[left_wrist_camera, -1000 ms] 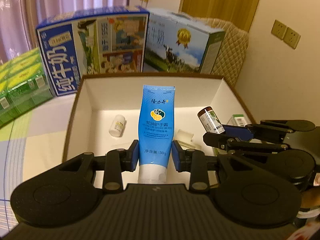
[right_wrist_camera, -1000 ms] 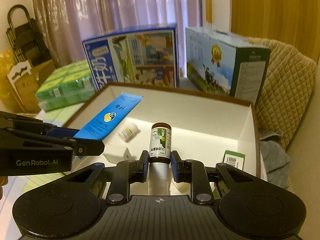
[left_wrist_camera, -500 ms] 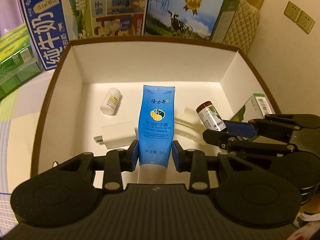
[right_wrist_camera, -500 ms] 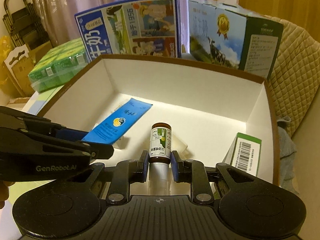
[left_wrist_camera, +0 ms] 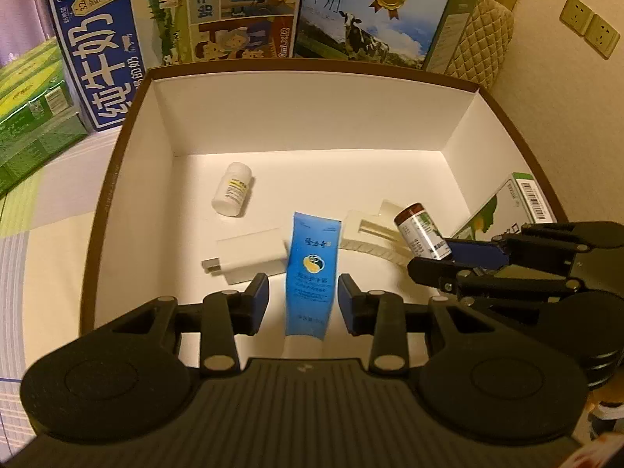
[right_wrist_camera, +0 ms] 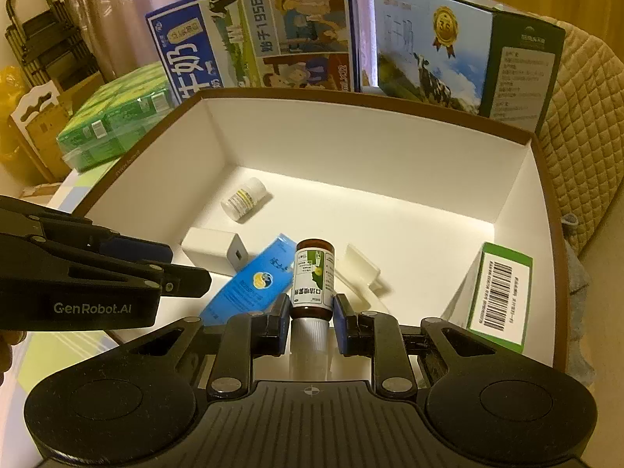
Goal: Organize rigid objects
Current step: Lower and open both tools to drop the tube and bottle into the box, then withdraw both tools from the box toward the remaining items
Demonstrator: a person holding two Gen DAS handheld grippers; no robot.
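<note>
An open box, white inside with a brown rim (left_wrist_camera: 312, 64), takes up both views. My left gripper (left_wrist_camera: 303, 298) hangs low inside it, jaws opening. A blue hand-cream tube (left_wrist_camera: 312, 269) lies on the box floor between the jaws, and the pads no longer press on it. From the right wrist view the tube (right_wrist_camera: 253, 284) lies flat beside the left gripper (right_wrist_camera: 187, 269). My right gripper (right_wrist_camera: 312, 314) is shut on a brown medicine bottle (right_wrist_camera: 314, 273) at its neck, cap toward the camera. From the left wrist view, that bottle (left_wrist_camera: 421, 230) pokes out of the right gripper (left_wrist_camera: 431, 259).
On the box floor lie a white pill bottle (left_wrist_camera: 232, 191), a white charger (left_wrist_camera: 249, 255) and a white plastic piece (left_wrist_camera: 366, 234). A green-white carton (right_wrist_camera: 495, 296) leans on the right wall. Milk cartons (left_wrist_camera: 218, 11) stand behind, green packs (left_wrist_camera: 27, 101) at left, a quilted chair (right_wrist_camera: 585, 136) at right.
Both grippers sank into the box and tipped downward. The left jaws parted, and the blue tube dropped from their grip onto the box floor. The right gripper kept the brown bottle.
</note>
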